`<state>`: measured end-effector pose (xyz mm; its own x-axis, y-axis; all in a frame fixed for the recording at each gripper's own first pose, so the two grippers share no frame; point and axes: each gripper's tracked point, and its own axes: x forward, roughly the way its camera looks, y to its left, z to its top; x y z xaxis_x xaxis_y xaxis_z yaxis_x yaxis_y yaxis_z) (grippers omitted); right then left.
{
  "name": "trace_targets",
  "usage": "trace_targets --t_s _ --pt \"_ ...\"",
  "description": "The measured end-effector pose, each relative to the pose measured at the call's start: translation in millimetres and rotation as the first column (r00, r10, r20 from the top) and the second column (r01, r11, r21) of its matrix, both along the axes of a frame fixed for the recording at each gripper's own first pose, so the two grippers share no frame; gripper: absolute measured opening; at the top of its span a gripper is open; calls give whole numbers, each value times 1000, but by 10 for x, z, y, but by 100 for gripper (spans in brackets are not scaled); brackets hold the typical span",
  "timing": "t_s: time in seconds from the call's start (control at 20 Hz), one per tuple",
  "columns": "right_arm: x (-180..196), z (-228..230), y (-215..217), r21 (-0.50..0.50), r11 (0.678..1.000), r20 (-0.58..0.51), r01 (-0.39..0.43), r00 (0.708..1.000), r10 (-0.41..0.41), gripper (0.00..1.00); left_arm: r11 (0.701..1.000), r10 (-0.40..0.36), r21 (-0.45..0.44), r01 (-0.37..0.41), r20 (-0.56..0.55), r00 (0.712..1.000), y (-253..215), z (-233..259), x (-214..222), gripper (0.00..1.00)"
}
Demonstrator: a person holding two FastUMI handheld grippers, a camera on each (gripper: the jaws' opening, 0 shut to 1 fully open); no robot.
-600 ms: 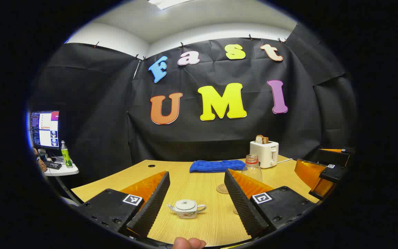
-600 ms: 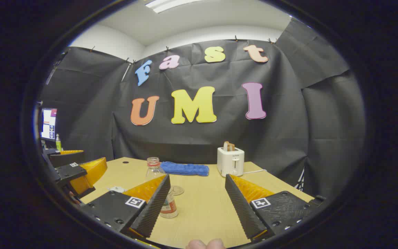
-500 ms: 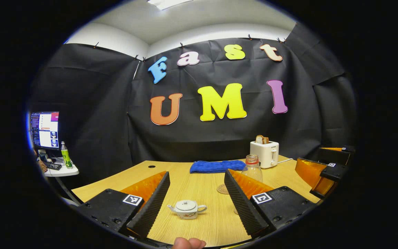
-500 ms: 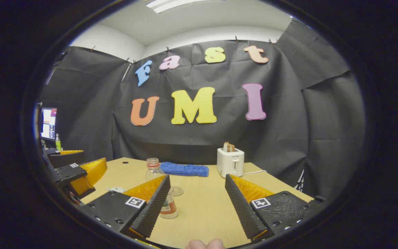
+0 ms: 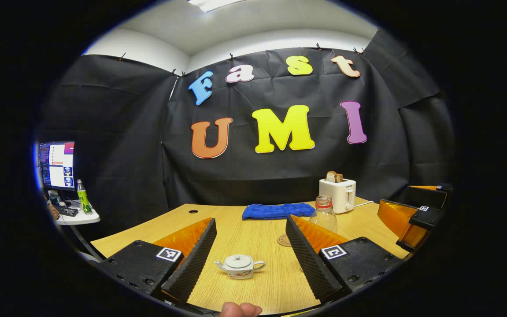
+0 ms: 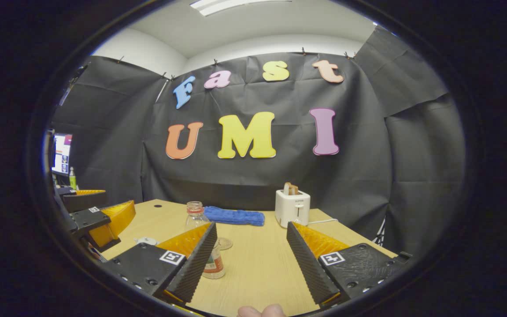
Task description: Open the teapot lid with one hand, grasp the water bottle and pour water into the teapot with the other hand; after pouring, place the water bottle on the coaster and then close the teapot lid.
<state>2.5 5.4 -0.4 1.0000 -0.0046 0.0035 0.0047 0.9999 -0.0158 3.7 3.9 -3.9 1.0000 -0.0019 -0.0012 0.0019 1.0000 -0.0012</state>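
No legible text on the toaster (image 6: 292,208) or bottle label (image 6: 213,264).

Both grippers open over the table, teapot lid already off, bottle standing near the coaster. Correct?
Not quite: the lid is on the teapot, as the left gripper view shows. The rest holds: the left gripper and the right gripper are open over the table, and the bottle stands near the coaster.

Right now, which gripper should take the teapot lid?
Left. The teapot sits lid-on between the open left gripper's fingers. The right gripper, also open, is nearer the water bottle, beside its own left finger.
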Motion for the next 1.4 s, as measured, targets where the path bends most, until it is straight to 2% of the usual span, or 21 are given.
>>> trace_targets --t_s 0.65,0.75,0.85,1.05,1.25,1.4 --pt "-14 4 73 7 1000 19 -24 1000 24 97 1000 17 2 -17 -1 1000 84 -28 10 99" --pt "-13 -39 106 6 999 14 -42 999 42 95 1000 22 -2 -22 -15 1000 128 -129 -14 99" --pt "-8 -97 130 15 998 6 -55 998 55 97 1000 22 6 -22 -33 999 188 -248 -42 99" --pt "17 -302 93 22 998 -27 -51 998 51 95 999 32 -1 -32 -98 995 319 -551 -66 99" --pt "17 -516 -34 -15 999 -67 -30 997 29 97 999 11 -32 -15 -121 993 310 -697 36 99" --pt "39 -654 -119 -21 1000 -95 -6 995 4 95 999 -34 -34 29 -144 989 224 -793 181 99"
